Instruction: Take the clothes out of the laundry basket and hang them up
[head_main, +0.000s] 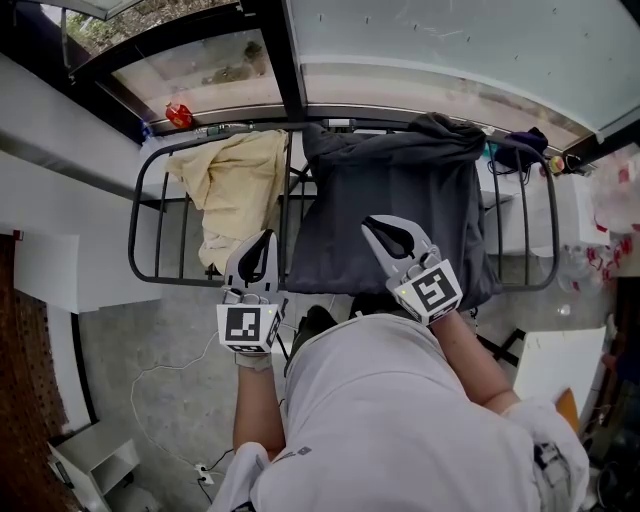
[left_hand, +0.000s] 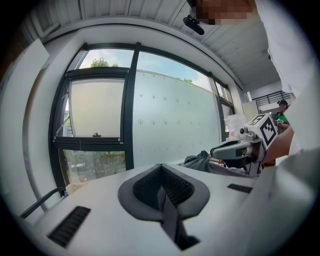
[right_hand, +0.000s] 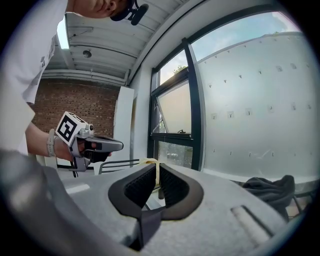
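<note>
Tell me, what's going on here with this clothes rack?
A person stands at a drying rack by the window, a tool in each hand. A yellow cloth and a dark grey garment already hang on it. The left tongs and right tongs are shut and empty, hovering at its near edge.

Cannot see the middle bars of the rack (head_main: 131, 240) under the dark garment (head_main: 400, 200), nor tell what the small red thing (head_main: 179, 115) beyond it or the clutter (head_main: 612, 215) cut by the right edge is.
</note>
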